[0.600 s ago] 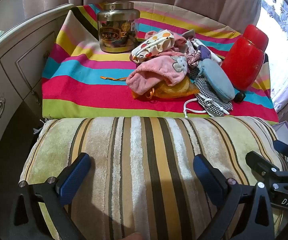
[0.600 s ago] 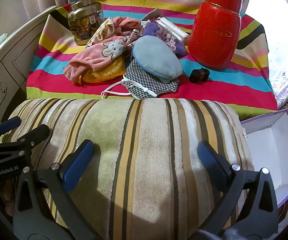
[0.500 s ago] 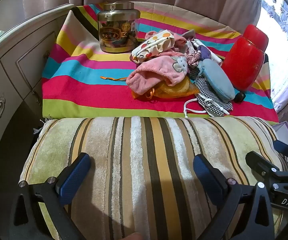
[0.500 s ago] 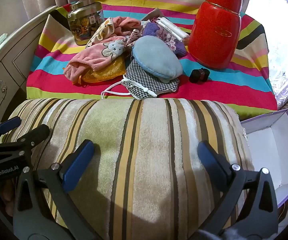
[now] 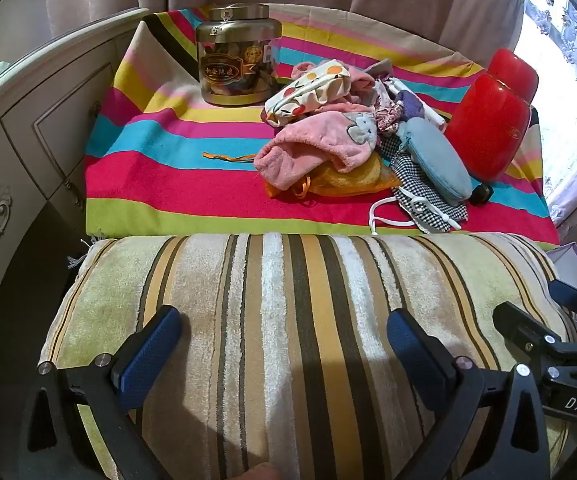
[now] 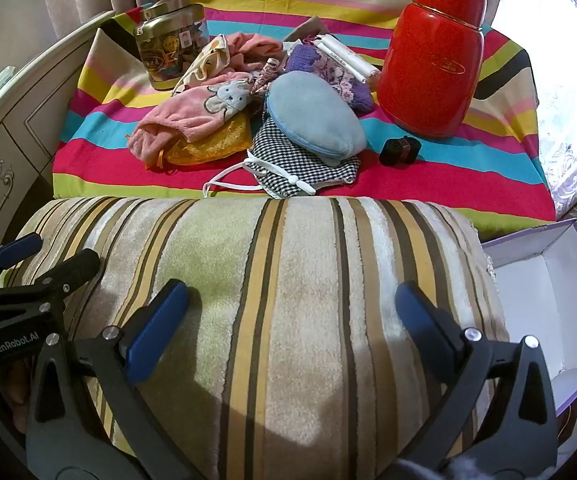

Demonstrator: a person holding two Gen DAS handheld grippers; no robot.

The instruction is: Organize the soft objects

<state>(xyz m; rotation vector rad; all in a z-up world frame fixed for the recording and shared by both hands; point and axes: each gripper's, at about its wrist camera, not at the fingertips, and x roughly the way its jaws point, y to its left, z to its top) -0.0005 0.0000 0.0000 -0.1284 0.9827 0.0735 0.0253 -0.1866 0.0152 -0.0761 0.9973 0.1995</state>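
Left wrist view has our left gripper (image 5: pixel 284 340) hovering low over a striped plush cushion (image 5: pixel 288 300), its blue-padded fingers (image 5: pixel 148 344) spread wide and clasping nothing; our right gripper (image 6: pixel 292 312) sits alongside in the same pose – released, parted, over the same cushion (image 6: pixel 288 272).

Each camera catches the other tool at its edge; only the right wrist view shows the open white box with a purple rim (image 6: pixel 544 292), just beside the cushion's right end, and the red flask (image 6: pixel 432 52) whole, where the left wrist view has it (image 5: pixel 488 128) partly cut by the frame.

Beyond the cushion lies the counter under a bright striped cloth (image 6: pixel 448 168); the pile of soft things sits mid-cloth – a fuzzy pink pouch (image 6: pixel 192 116) over a glossy orange bag (image 6: pixel 216 144), a smooth oval blue pouch (image 6: pixel 316 116) over a checked mask (image 6: pixel 304 164) with white loops; a metal-lidded jar (image 5: pixel 236 60) stands behind them; a small black object (image 6: pixel 400 151) rests near the flask.
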